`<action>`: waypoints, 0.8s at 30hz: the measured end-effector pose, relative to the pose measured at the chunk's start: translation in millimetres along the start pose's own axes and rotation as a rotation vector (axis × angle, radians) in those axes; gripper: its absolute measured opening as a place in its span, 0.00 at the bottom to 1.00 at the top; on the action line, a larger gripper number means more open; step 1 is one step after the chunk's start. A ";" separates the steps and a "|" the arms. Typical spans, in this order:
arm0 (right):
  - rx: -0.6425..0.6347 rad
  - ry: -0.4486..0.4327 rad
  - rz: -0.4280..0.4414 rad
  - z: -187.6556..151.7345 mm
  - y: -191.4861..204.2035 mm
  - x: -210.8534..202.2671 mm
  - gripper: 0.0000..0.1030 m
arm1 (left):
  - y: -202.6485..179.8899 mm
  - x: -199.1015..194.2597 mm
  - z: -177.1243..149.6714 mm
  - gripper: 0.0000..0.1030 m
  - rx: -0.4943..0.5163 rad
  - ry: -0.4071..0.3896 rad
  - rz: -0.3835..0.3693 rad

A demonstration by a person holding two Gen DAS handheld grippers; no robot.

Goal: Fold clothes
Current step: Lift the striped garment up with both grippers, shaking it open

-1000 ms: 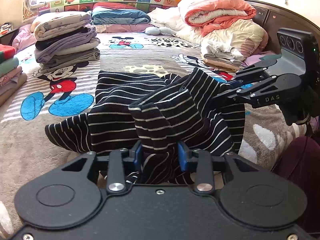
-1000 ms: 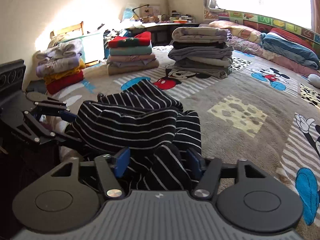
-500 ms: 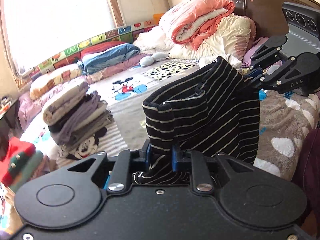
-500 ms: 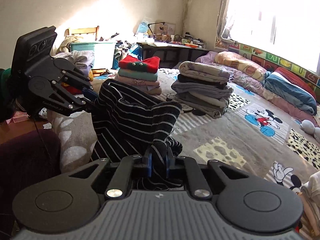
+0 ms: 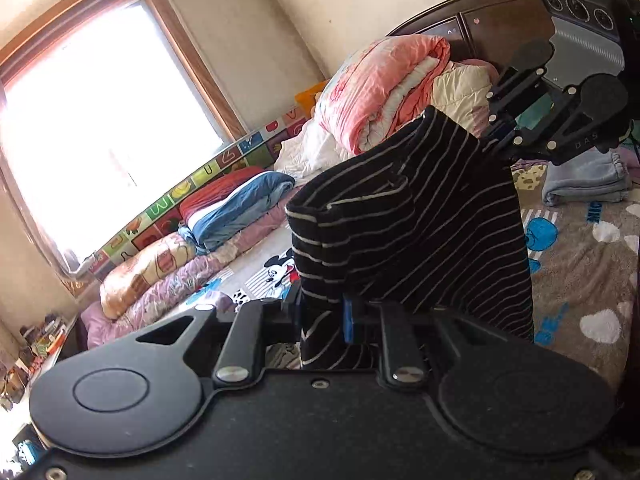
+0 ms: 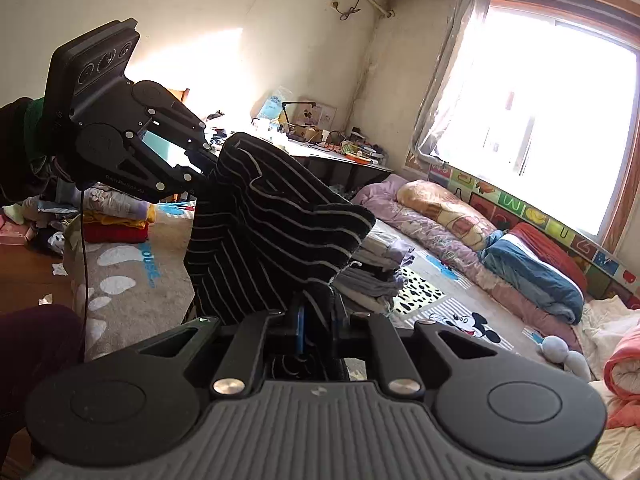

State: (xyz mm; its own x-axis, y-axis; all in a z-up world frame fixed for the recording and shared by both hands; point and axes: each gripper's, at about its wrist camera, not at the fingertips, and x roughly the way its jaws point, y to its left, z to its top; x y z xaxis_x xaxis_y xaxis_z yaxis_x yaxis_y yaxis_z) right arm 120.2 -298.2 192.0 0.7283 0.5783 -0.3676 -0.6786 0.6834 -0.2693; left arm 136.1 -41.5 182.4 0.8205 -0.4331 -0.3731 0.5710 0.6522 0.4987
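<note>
A black garment with thin white stripes hangs in the air between both grippers, clear of the bed. My left gripper is shut on one bunched end of it. My right gripper is shut on the other end, and the garment rises from its jaws. In the left wrist view the right gripper shows at upper right, pinching the cloth's top corner. In the right wrist view the left gripper shows at upper left, holding the opposite corner.
The bed has a brown Mickey Mouse blanket. Rolled quilts lie by the dark headboard, with a folded blue cloth nearby. Bedding lines the window side. A stack of folded clothes sits behind the garment; more stacks sit near the cluttered desk.
Both grippers closed on the striped garment and lifted it off the bed. It went from a heap on the blanket to hanging stretched between them, and both views tilted upward.
</note>
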 end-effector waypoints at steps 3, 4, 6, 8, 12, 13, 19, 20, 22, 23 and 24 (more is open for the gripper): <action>-0.029 -0.008 -0.021 13.2 -8.7 -7.7 0.13 | 0.8 -6.1 10.7 0.17 0.040 -0.018 0.002; -0.033 -0.013 -0.027 16.6 -11.2 -11.5 0.13 | 0.9 -8.6 13.5 0.17 0.052 -0.025 0.002; -0.041 -0.023 -0.034 22.5 -15.9 -18.7 0.13 | 1.8 -12.3 18.5 0.17 0.072 -0.036 -0.002; -0.056 -0.027 -0.040 26.4 -17.2 -25.4 0.13 | 2.7 -13.0 21.7 0.17 0.095 -0.040 -0.008; -0.081 -0.012 -0.042 29.4 -19.3 -31.9 0.13 | 5.2 -3.4 23.5 0.17 0.128 -0.031 -0.026; -0.084 -0.004 -0.042 28.7 -20.4 -30.5 0.13 | 5.6 -0.3 23.5 0.17 0.135 -0.027 -0.031; -0.081 0.038 -0.028 21.5 -33.3 -12.9 0.12 | 16.2 38.0 23.4 0.17 0.162 0.004 -0.069; -0.077 0.042 -0.026 19.9 -37.6 -8.5 0.12 | 18.8 47.6 23.3 0.17 0.165 0.010 -0.074; -0.070 0.052 -0.022 16.6 -47.3 1.9 0.12 | 25.3 68.0 23.3 0.17 0.168 0.022 -0.084; -0.067 0.056 -0.022 14.8 -53.0 7.7 0.12 | 28.7 78.7 23.4 0.17 0.170 0.028 -0.087; -0.066 0.062 -0.024 13.4 -58.8 14.1 0.12 | 31.6 89.7 23.9 0.17 0.175 0.033 -0.088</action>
State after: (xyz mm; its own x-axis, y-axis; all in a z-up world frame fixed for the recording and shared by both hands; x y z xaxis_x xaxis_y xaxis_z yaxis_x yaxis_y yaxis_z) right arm 171.6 -324.2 214.5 0.7385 0.5323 -0.4139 -0.6673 0.6647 -0.3360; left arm 228.4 -74.6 183.3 0.7677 -0.4607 -0.4454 0.6387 0.4933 0.5906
